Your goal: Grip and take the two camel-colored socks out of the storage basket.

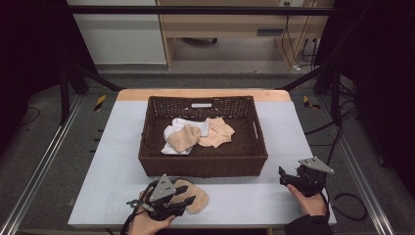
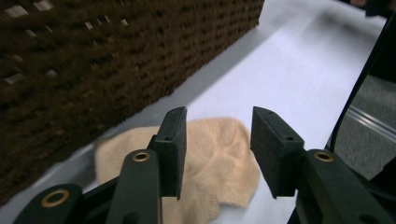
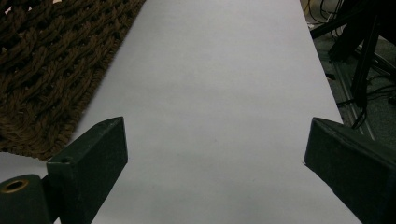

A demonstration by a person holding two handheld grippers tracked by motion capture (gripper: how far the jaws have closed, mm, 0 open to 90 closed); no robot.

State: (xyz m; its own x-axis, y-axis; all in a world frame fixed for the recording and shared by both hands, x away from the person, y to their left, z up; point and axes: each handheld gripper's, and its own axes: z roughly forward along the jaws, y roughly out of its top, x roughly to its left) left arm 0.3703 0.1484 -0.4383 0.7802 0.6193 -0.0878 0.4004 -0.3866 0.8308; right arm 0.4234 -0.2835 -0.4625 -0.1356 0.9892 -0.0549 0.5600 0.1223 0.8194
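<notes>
A beige sock lies on the pale table in front of the dark wicker basket. My left gripper hovers over this sock at the table's front edge. In the left gripper view its jaws stand apart, with the sock beneath the gap and neither pad pressing on it. Inside the basket lie a white cloth and two more beige socks. At the front right my right gripper is held open wide over bare table, nothing between its jaws.
The basket's woven wall rises close to the left gripper's left, and its corner lies to the left of the right gripper. The table edge drops off at the right, with cables and metal frame rails beyond.
</notes>
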